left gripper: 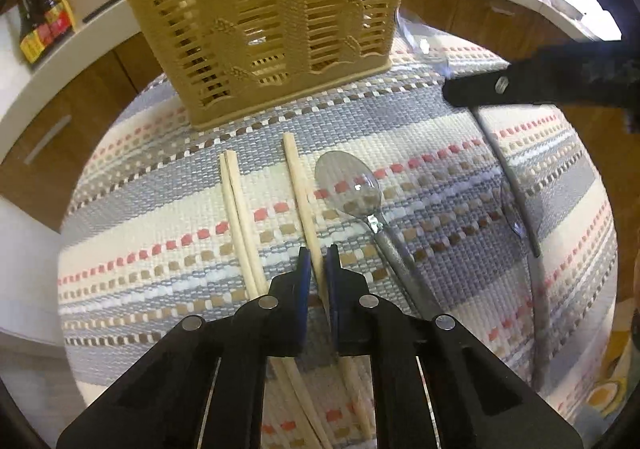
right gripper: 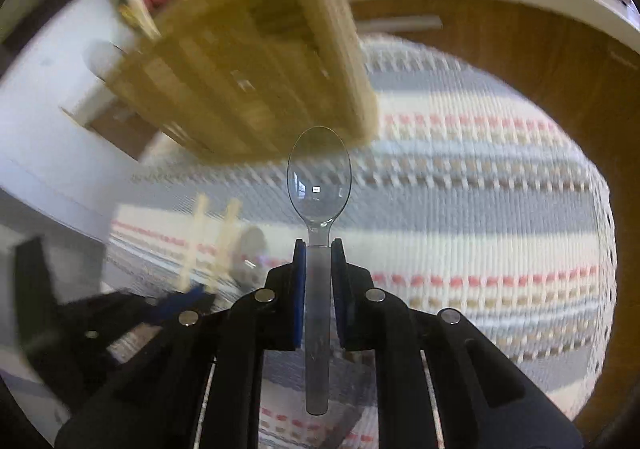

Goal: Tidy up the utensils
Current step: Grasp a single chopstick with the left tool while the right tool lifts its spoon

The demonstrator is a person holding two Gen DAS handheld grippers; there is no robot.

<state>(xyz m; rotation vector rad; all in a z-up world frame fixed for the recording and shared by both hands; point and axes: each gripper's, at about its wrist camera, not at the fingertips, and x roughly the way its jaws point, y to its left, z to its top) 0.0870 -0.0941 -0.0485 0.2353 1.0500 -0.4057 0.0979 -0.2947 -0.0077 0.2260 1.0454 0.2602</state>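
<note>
Woven striped mat (left gripper: pixel 420 129): spread flat, all loose items are laid on it.

Slotted yellow utensil basket (left gripper: pixel 264 21): stood upright at the far edge of the mat; chopstick ends are seen rising from its far left corner.

Left gripper (left gripper: pixel 318 261): blue-padded jaws are drawn together on a single wooden chopstick (left gripper: pixel 298 185), which is still laid flat on the mat, its far end pointed towards the basket.

Pair of chopsticks (left gripper: pixel 236 201): laid side by side on the mat, just left of the clamped one, untouched.

Clear plastic spoon on the mat (left gripper: pixel 348 185): laid bowl-up just right of the clamped chopstick, handle run back beside the left gripper.

Right gripper (right gripper: pixel 319 249): jaws are clamped on the handle of a second clear plastic spoon (right gripper: pixel 319 173), held clear of the mat, bowl forward and set against the basket's lower corner in view; the surroundings are blurred.

Bottles (left gripper: pixel 42 21): stood on a white counter at far left
</note>
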